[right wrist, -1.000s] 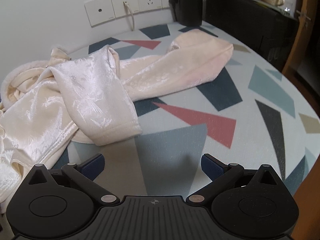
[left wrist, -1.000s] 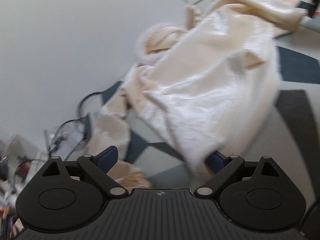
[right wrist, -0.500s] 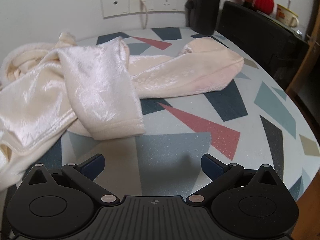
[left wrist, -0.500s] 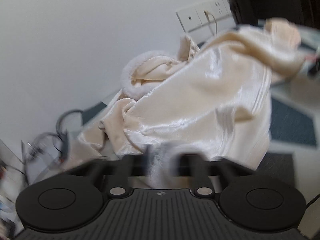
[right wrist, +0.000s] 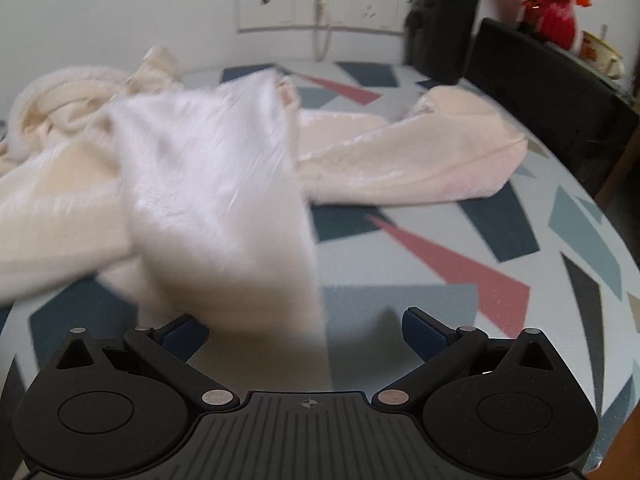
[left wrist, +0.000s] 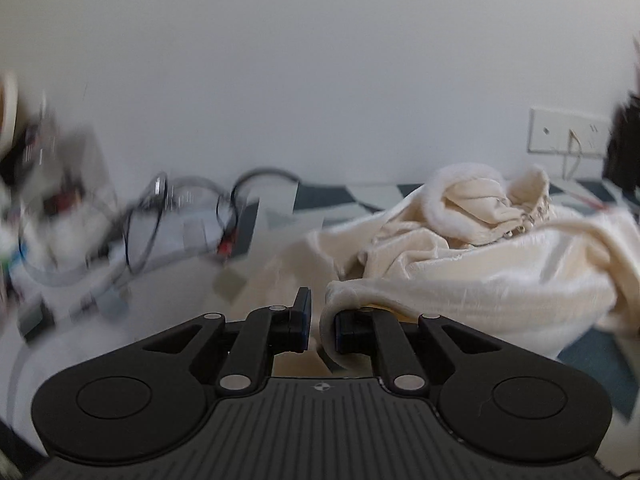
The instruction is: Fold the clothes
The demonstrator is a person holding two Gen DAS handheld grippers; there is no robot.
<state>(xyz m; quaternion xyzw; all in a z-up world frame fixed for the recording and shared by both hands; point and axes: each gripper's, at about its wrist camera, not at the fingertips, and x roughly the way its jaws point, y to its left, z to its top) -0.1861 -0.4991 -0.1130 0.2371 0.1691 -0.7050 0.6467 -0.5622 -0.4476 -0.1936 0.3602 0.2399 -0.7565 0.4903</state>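
Pinching the cream garment's (left wrist: 460, 276) hem in my left gripper (left wrist: 320, 328), I keep the right gripper (right wrist: 304, 332) fingers spread wide, motion blur smearing the fabric.

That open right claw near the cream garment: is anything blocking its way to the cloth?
Nothing visible does. The right gripper has its jaws wide, and the cream garment hangs between them already, over bare patterned table.

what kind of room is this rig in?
Likely a home living or dining room: a table with a geometric-print cloth holding a cream garment, a wall socket strip, and a red vase on a dark sideboard.
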